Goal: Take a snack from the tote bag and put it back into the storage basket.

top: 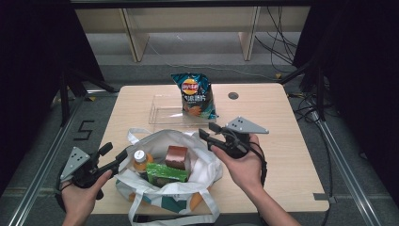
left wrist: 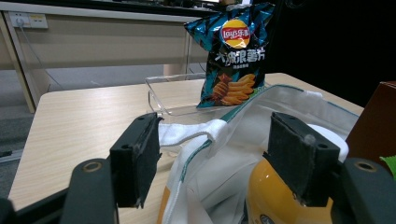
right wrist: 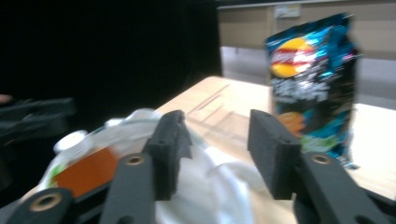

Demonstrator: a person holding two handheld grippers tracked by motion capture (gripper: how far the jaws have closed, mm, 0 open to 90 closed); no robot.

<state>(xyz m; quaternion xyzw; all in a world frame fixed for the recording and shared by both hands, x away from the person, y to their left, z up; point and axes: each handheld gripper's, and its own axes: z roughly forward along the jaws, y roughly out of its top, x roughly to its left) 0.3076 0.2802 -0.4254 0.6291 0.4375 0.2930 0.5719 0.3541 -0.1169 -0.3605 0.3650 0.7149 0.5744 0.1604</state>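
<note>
A white tote bag (top: 200,165) lies open at the table's near edge. It holds an orange juice bottle (top: 139,160), a brown box (top: 176,157) and a green carton (top: 165,173). My left gripper (top: 115,151) is at the bag's left rim. In the left gripper view (left wrist: 217,158) its jaws stand open around the white rim (left wrist: 196,133) without pressing on it, and the bottle (left wrist: 271,200) sits just beyond. My right gripper (top: 208,130) hovers open over the bag's far right edge (right wrist: 222,149) with nothing between its pads. A blue chip bag (top: 197,96) stands upright in a clear tray (top: 162,110).
The chip bag (right wrist: 313,79) and tray (right wrist: 219,121) are just beyond the right gripper. A round cable hole (top: 233,95) is in the tabletop at the back right. Bare wood lies on the right side of the table (top: 287,150). Cables trail on the floor at the right.
</note>
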